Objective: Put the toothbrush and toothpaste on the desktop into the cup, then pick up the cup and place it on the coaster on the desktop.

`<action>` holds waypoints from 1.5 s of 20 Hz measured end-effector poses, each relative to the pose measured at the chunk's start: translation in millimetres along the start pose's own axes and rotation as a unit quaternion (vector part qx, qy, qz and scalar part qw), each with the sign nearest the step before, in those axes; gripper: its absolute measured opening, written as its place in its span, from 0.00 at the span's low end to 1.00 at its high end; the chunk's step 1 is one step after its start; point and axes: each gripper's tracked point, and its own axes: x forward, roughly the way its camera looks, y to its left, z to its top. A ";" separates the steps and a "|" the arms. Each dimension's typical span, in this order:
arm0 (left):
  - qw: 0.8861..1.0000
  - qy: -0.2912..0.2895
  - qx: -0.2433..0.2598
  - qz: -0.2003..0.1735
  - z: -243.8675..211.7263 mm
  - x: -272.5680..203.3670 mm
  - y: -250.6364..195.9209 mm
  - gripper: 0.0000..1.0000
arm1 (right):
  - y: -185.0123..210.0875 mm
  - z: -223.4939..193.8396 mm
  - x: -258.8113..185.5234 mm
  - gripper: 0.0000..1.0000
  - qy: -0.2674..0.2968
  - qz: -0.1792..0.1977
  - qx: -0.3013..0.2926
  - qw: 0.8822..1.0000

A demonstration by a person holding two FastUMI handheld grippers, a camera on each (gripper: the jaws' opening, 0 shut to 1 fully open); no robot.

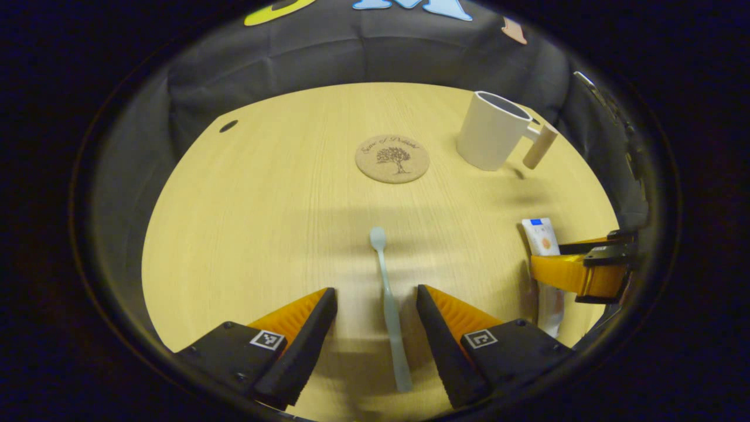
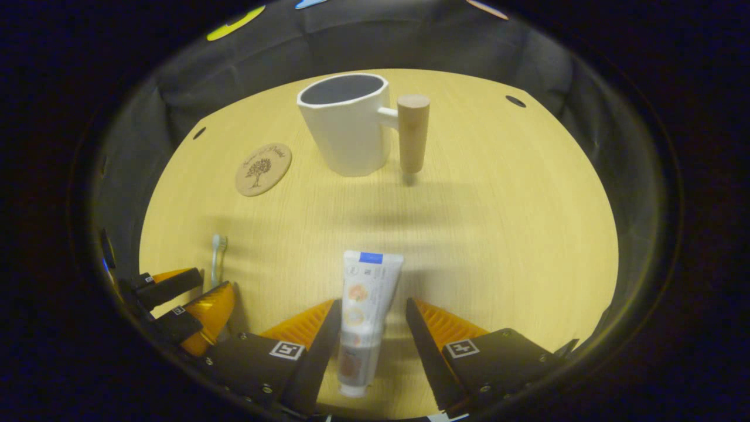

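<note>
A pale blue-grey toothbrush lies flat on the wooden desktop, head pointing away, and my left gripper stands open with a finger on either side of its handle, not touching it. The white toothpaste tube lies flat between the fingers of my open right gripper, cap end toward me. A white cup with a wooden peg handle stands upright and empty at the back. The round cork coaster lies left of the cup. In the right gripper view the toothbrush head shows beside the left gripper.
The right gripper reaches in from the right edge of the left gripper view, over the toothpaste tube. Small dark holes mark the desktop's far corners. Black cloth walls close in the desk on all sides.
</note>
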 end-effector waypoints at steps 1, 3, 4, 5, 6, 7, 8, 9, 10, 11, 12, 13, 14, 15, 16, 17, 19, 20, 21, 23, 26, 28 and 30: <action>1.000 -0.001 -0.002 0.003 0.5 1.0 1.5 0.94 | 0.5 -2.4 0.2 0.74 -0.002 -0.002 -0.003 1.000; 1.000 -0.005 -0.003 0.005 2.6 1.5 0.3 0.86 | -2.9 -4.0 -1.4 0.67 -0.007 -0.014 -0.013 1.000; 1.000 -0.011 -0.001 0.006 4.7 3.5 1.3 0.86 | -3.3 -4.3 -0.7 0.64 -0.005 -0.013 -0.018 1.000; 1.000 -0.014 -0.003 0.008 5.2 3.8 1.2 0.61 | -3.4 -3.2 1.4 0.61 -0.006 -0.013 -0.016 1.000; 1.000 -0.012 -0.004 0.009 4.5 4.2 1.7 0.56 | -2.6 -4.6 -0.7 0.53 -0.003 -0.015 -0.016 1.000; 1.000 -0.013 -0.003 0.009 4.7 4.0 1.5 0.56 | -3.0 -4.6 -1.0 0.48 -0.003 -0.014 -0.018 1.000; 1.000 -0.012 -0.003 0.008 5.2 3.9 0.8 0.60 | -5.0 -4.4 -0.5 0.48 -0.001 -0.019 -0.019 1.000; 1.000 -0.016 -0.001 0.018 5.7 8.0 4.4 0.54 | -4.5 -4.9 -2.1 0.38 0.003 -0.019 -0.011 1.000; 1.000 -0.016 -0.004 0.019 6.7 6.5 3.3 0.41 | -4.0 -5.8 -1.2 0.36 0.004 -0.018 -0.007 1.000; 1.000 -0.011 -0.001 0.022 5.9 5.1 3.6 0.28 | -4.2 -5.9 -1.1 0.36 0.008 -0.019 -0.004 1.000; 1.000 -0.014 0.006 0.023 8.7 4.3 3.3 0.28 | -6.0 -4.0 -0.9 0.37 0.010 -0.021 0.005 1.000; 1.000 -0.009 0.006 0.028 7.2 6.4 3.0 0.15 | -4.7 -6.4 -2.3 0.29 0.015 -0.021 0.015 1.000; 0.999 -0.010 0.008 0.029 8.7 6.6 1.8 0.14 | -4.4 -5.7 -0.5 0.28 0.020 -0.020 0.022 0.999; 0.999 -0.009 0.011 0.029 7.7 6.5 1.9 0.15 | -6.6 -3.5 -3.7 0.29 0.018 -0.020 0.026 0.999; 0.999 -0.014 0.011 0.031 8.7 8.4 2.2 0.14 | -5.4 -3.9 0.0 0.28 0.020 -0.015 0.040 0.999; 0.999 -0.013 0.010 0.032 9.4 5.1 2.2 0.08 | -5.3 -2.9 -1.8 0.19 0.016 -0.010 0.047 0.999; 0.999 -0.016 0.012 0.032 9.8 6.1 2.4 0.08 | -4.8 -3.2 -0.8 0.20 0.015 0.001 0.049 0.999; 0.999 -0.014 0.014 0.032 9.3 5.9 2.9 0.08 | -5.0 -2.5 -2.1 0.19 0.012 0.006 0.050 0.999; 0.999 -0.017 0.018 0.033 10.1 6.2 2.5 0.08 | -3.1 -3.2 -1.9 0.19 0.011 0.017 0.053 0.998; 0.999 -0.018 0.025 0.034 10.6 6.3 2.0 0.08 | -2.7 -2.1 -2.1 0.19 0.005 0.032 0.062 0.998; 0.999 -0.032 0.023 0.034 14.6 0.8 3.8 0.08 | -3.2 1.4 -4.1 0.19 -0.006 0.037 0.063 0.997; 0.998 -0.042 0.027 0.037 19.5 -6.7 8.4 0.08 | -2.9 7.5 -11.5 0.19 -0.018 0.046 0.072 0.996; 0.998 -0.048 0.027 0.039 24.7 -9.4 7.4 0.07 | -3.2 16.3 -22.6 0.19 -0.033 0.053 0.080 0.995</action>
